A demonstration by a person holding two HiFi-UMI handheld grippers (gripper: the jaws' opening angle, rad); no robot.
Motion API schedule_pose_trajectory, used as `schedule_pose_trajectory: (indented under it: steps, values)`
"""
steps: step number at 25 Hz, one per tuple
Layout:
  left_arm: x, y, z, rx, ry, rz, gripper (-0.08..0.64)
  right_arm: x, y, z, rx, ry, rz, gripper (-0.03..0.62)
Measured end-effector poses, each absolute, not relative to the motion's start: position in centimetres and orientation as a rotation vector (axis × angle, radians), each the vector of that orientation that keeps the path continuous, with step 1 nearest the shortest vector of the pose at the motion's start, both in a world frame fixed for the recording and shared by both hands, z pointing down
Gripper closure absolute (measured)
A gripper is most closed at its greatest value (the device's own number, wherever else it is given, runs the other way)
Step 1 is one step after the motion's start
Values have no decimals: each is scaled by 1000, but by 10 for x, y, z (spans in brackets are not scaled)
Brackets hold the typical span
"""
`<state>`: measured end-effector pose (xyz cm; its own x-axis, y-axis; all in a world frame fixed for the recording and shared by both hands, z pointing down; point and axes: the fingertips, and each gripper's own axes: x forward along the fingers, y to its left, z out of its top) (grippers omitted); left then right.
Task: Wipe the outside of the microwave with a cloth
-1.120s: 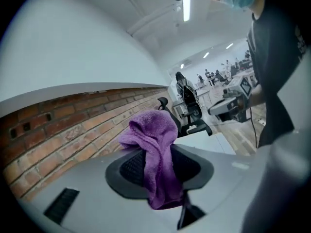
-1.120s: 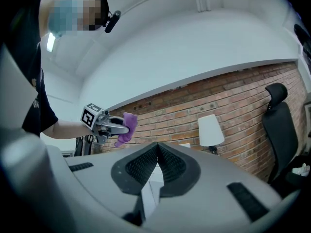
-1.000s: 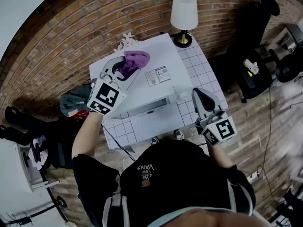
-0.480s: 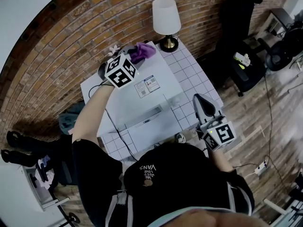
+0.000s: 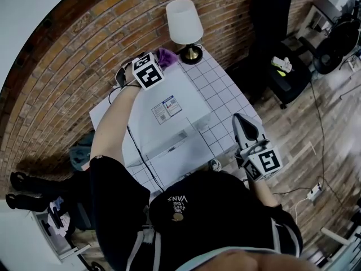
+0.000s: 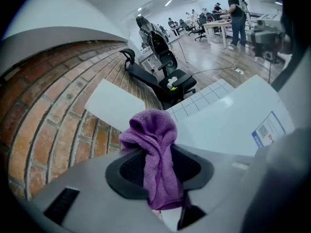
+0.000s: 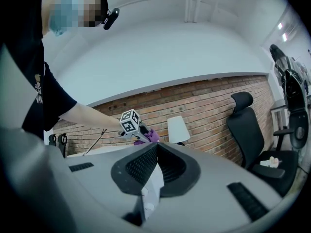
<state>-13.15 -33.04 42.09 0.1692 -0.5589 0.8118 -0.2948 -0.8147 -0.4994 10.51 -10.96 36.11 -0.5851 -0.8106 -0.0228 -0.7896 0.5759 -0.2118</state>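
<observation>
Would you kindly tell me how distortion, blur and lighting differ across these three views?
Head view: heavy fisheye bows the brick wall, and the lamp shade is nearly blown out. Left gripper view: the purple cloth is sharp, the lower right edge smeared. Right gripper view: even light, dark vignette, mosaic patch top left.

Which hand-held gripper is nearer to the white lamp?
Left. The left hand-held gripper, shut on the purple cloth, is beside the lamp; the right hand-held gripper is far from it.

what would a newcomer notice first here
The crumpled purple cloth stands out, pinched in the left gripper at the far corner of the white box-shaped microwave, beside the white-shaded table lamp. Then the right gripper, shut and empty, off the microwave's front right corner.
</observation>
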Motion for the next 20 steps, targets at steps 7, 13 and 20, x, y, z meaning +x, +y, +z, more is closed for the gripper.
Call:
schedule_pose_trajectory:
  steps: [7, 13, 20]
  values:
    - [-149, -326, 421, -2213, 828, -1745, 417, 103, -109, 362, -1377, 2658, -320, 595]
    - [-214, -289, 423, -2195, 887, -1835, 417, 73, -110, 354, -1288, 2692, -326, 595]
    - [-317, -227, 426, -2171, 1056, -1935, 417, 23, -104, 347, -1125, 2781, -309, 594]
